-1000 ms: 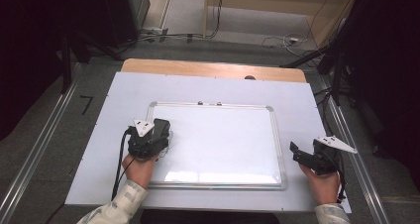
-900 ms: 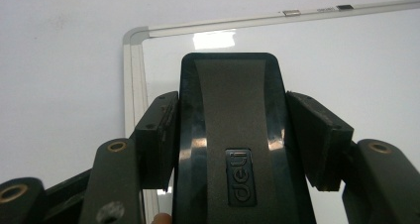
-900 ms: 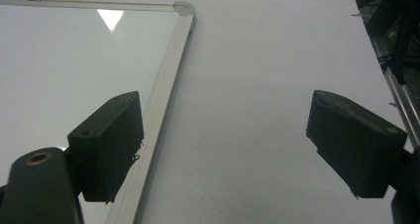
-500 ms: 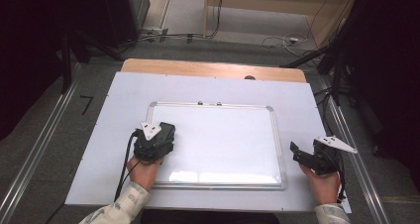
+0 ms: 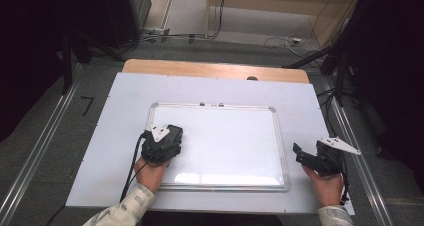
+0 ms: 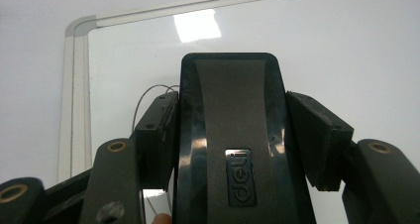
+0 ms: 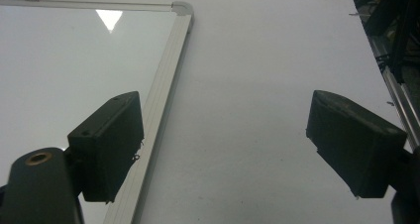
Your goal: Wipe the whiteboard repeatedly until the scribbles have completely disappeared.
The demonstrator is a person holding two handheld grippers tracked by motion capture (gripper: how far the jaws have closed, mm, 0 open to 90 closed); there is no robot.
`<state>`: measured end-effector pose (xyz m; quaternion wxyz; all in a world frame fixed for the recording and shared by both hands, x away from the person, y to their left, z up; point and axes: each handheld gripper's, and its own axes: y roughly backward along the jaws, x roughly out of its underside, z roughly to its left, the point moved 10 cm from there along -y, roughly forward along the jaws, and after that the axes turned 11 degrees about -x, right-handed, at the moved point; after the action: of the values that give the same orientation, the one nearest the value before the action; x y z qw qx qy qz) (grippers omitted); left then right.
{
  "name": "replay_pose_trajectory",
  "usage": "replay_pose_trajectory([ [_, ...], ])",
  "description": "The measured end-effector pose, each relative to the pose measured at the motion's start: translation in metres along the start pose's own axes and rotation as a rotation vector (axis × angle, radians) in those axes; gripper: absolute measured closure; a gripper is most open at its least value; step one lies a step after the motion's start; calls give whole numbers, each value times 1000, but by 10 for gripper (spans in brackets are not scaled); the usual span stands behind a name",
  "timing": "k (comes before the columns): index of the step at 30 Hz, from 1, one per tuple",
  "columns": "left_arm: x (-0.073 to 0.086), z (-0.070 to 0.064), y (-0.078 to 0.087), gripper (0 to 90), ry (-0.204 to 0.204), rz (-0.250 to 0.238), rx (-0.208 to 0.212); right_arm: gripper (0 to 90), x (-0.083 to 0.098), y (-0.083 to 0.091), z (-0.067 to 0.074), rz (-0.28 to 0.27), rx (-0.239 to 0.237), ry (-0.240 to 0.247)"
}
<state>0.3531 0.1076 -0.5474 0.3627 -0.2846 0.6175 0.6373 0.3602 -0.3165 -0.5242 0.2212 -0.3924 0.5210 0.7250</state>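
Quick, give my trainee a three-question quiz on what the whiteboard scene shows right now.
1. True or false: the left hand-held gripper is shut on a black eraser.
2. The right hand-held gripper is: A open, holding nothing; B shut on a marker.
3. What lies under the eraser?

Key: 1 true; 2 A; 3 the whiteboard.

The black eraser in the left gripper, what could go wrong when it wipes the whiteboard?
1. The left gripper clamps the eraser by its sides only; a hard push could twist it loose.
2. The whiteboard lies loose on the table, and the open right gripper hovers beside its frame without holding it, so the board might slide.
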Motion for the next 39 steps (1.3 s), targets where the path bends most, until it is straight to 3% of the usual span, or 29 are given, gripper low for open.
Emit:
replay_pose_trajectory([
  [20, 6, -2, -8, 410, 7, 38, 13, 138, 0, 0, 0, -1, -2, -1],
  [39, 7, -3, -8, 413, -34, 43, 9, 138, 0, 1, 0, -1, -1, 0],
])
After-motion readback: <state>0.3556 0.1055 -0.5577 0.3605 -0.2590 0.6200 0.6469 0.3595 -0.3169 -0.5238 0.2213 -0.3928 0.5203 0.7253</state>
